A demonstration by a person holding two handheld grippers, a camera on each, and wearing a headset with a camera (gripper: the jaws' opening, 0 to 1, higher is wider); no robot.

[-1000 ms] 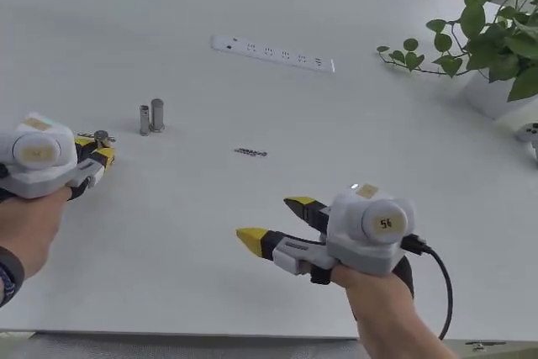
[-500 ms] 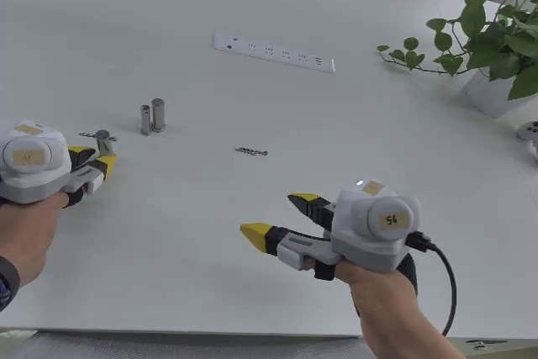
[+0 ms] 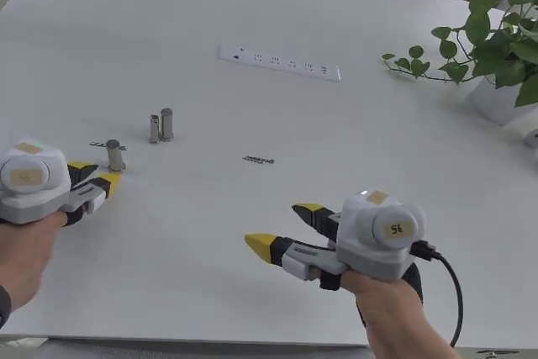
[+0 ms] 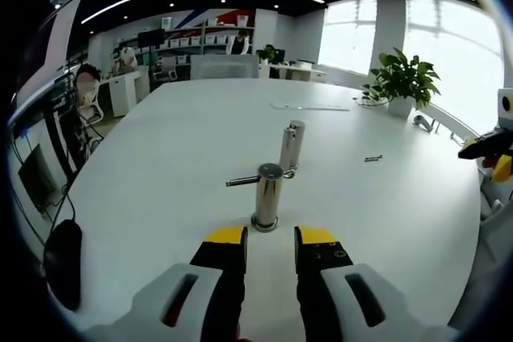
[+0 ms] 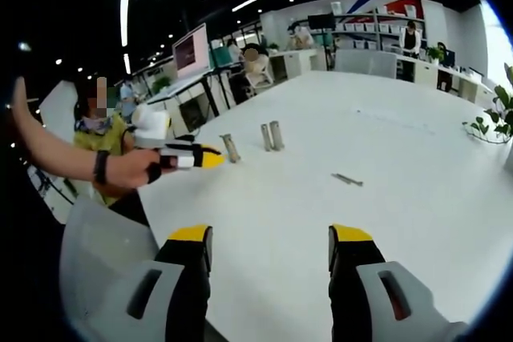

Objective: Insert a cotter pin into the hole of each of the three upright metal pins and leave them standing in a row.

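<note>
One metal pin [image 3: 115, 155] stands upright at the left with a cotter pin [image 3: 99, 145] through its top, sticking out to the left. Two more upright pins [image 3: 160, 126] stand close together behind it. Loose cotter pins [image 3: 258, 160] lie mid-table. My left gripper [image 3: 99, 176] is open just short of the pinned pin [image 4: 267, 196], not touching it, its jaws empty [image 4: 268, 238]. The right gripper [image 3: 284, 226] hovers open and empty near the front edge. From the right gripper [image 5: 271, 238] view the pins [image 5: 271, 136] and loose cotter pins [image 5: 347, 179] lie well ahead.
A white power strip [image 3: 280, 63] lies at the back of the white table [image 3: 210, 233]. A potted plant [image 3: 496, 39] stands at the right edge. A cable [image 3: 450, 283] trails from the right gripper. People sit at desks in the far background.
My left gripper has drawn back a little from the pin with the cotter pin, which stays standing. The right gripper dropped slightly toward the front edge. The head camera shifted.
</note>
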